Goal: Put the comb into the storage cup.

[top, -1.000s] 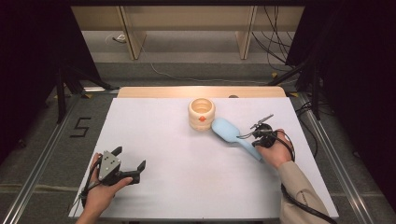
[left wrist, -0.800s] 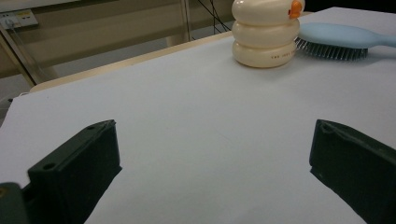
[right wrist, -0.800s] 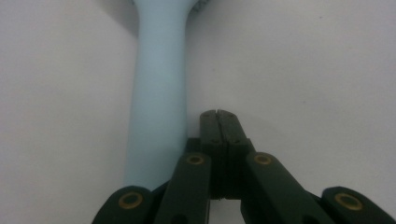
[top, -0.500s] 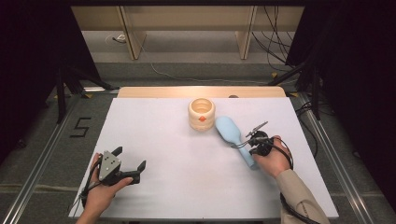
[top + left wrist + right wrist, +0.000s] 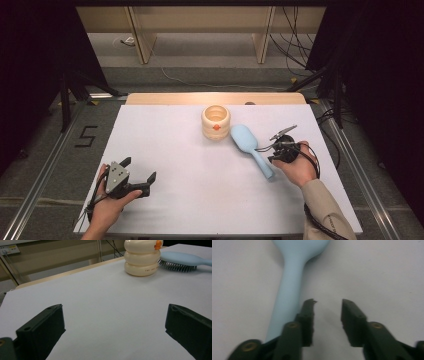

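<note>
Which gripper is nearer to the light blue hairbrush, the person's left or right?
Right. The right gripper sits just beside the handle of the light blue hairbrush, its jaws open with nothing between them. The left gripper rests far across the table, near its front left corner.

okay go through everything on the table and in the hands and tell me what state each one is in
Hairbrush: lying on the table, bristles down, not gripped.
Cream ringed cup: upright, right beside the brush head.
Right gripper: jaws have just been opening, nothing between them, brush handle alongside.
Left gripper: jaws wide open, nothing between them.
</note>
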A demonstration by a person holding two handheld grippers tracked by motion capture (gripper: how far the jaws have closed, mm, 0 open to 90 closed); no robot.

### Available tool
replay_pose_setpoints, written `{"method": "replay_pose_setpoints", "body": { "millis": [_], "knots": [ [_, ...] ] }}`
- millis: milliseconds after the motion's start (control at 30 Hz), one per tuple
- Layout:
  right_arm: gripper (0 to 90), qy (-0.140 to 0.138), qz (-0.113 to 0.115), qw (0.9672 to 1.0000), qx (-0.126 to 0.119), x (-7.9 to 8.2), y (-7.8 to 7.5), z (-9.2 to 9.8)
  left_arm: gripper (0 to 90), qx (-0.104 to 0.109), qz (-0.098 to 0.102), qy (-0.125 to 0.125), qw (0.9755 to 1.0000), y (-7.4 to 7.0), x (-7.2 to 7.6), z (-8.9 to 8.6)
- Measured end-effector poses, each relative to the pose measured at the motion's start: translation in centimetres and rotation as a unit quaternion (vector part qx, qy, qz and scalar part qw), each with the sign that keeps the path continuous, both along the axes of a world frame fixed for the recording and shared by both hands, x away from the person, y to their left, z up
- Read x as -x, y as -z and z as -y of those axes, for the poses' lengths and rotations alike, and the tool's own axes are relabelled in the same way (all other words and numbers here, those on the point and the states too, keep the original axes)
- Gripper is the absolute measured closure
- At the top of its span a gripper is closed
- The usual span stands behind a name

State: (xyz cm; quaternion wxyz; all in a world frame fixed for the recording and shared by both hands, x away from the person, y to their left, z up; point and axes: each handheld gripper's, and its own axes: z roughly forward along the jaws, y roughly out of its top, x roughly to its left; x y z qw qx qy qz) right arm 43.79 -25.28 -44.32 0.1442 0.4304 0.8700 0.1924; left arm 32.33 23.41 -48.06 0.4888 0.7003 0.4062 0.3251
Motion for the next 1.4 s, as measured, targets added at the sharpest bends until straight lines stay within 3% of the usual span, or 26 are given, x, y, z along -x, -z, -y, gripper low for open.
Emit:
{"method": "replay_pose_setpoints", "body": {
  "millis": [33,67,100,133,267,400,633,800,1000,1400],
  "knots": [
    [60.1,0.000,0.000,1.0000,0.000,0.0,0.0,0.0,1.7,0.000,0.000,0.000,1.0000,0.0,0.0,0.0],
    [48.9,0.015,0.010,0.9998,-0.008,-0.1,-0.2,0.3,1.8,0.000,0.000,0.000,1.0000,0.0,0.0,0.0],
    [48.9,0.015,0.010,0.9998,-0.008,-0.1,-0.2,0.3,1.8,0.001,-0.001,0.000,1.0000,0.0,0.0,0.0],
    [39.1,0.031,0.021,0.9991,-0.021,-0.2,-0.5,0.5,1.9,0.001,-0.001,0.000,1.0000,0.0,0.0,0.0],
    [28.2,0.051,0.023,0.9969,-0.054,-0.3,-1.0,0.6,2.0,0.000,-0.002,0.001,1.0000,0.0,0.0,0.0],
    [18.3,0.035,0.022,0.9972,-0.063,-0.5,-1.5,-0.1,2.1,0.000,-0.002,0.001,1.0000,0.0,-0.1,0.0],
    [17.4,0.014,0.022,0.9985,-0.049,-1.3,-2.2,-1.5,2.1,0.000,-0.003,0.001,1.0000,0.1,-0.1,0.0],
    [17.4,0.002,0.005,0.9992,-0.040,-2.1,-2.6,-2.7,2.1,0.000,-0.003,0.001,1.0000,0.1,-0.1,0.0],
    [17.5,0.000,-0.017,0.9992,-0.035,-2.7,-2.3,-3.3,2.1,-0.002,-0.002,0.002,1.0000,0.1,-0.1,0.1],
    [17.6,-0.010,-0.037,0.9991,-0.019,-3.5,-1.5,-4.6,2.1,-0.001,-0.003,0.003,1.0000,0.1,-0.1,0.1]
  ]
}}
